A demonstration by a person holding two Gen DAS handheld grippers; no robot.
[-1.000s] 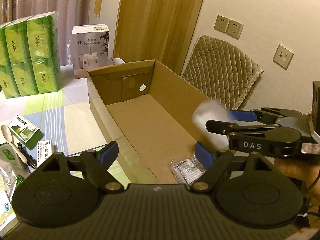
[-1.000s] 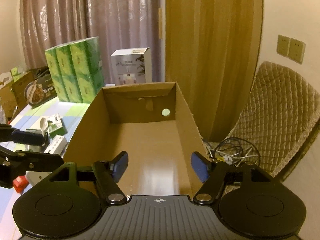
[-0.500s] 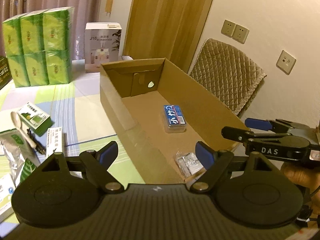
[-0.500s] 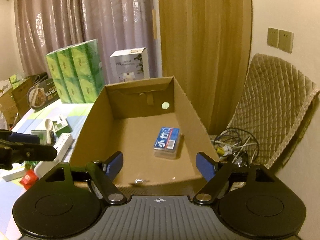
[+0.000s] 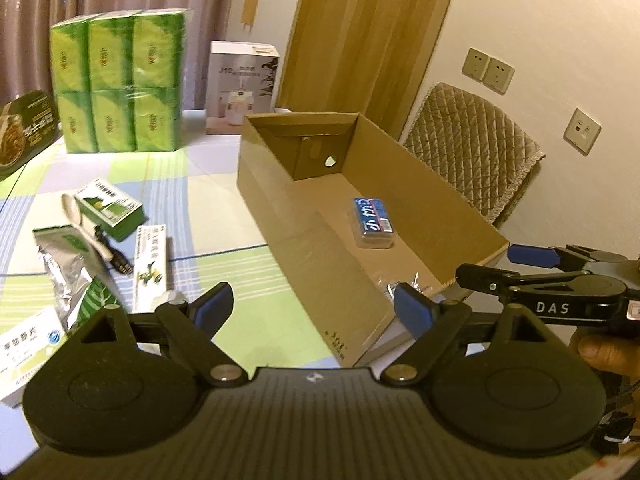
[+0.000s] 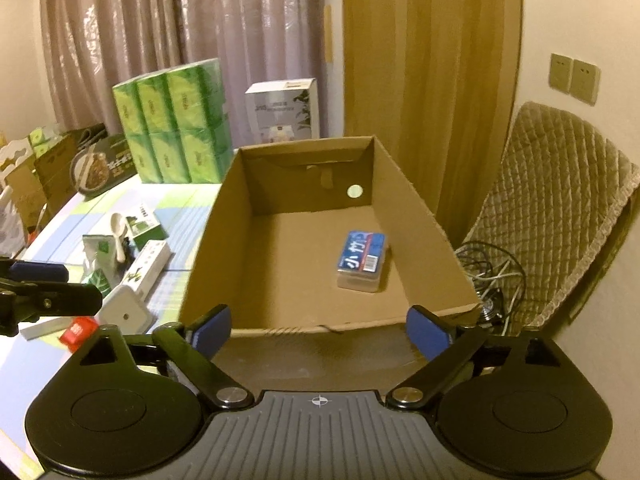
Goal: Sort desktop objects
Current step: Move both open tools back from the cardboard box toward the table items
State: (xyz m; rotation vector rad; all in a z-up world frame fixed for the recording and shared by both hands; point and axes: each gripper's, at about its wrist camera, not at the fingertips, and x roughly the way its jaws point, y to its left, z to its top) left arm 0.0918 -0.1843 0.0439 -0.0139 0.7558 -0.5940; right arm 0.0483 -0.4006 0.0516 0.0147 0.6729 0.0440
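The cardboard box (image 6: 320,240) fills the centre of the right wrist view and the middle right of the left wrist view, open-topped on the checked tablecloth (image 5: 208,208). By the look of it the sorting has barely begun: only two things lie inside, a blue-labelled clear plastic case (image 6: 362,260) on the box floor toward its right wall, and a small clear packet (image 5: 404,286) at the near end, seen only in the left wrist view and partly hidden behind a fingertip. Most of the job seems left, since a cluster of loose items sits on the cloth at the left of both views: a long white and yellow carton (image 5: 151,264), a green box (image 5: 110,208), a silver and green pouch (image 5: 66,260), a white spoon (image 5: 82,224), a white square device (image 6: 126,312) and a small red item (image 6: 78,332). The left gripper (image 5: 312,304) at lower centre has its jaws spread wide with nothing between them, and the right gripper (image 6: 320,328) hangs just short of the box's near wall, likewise spread and empty.
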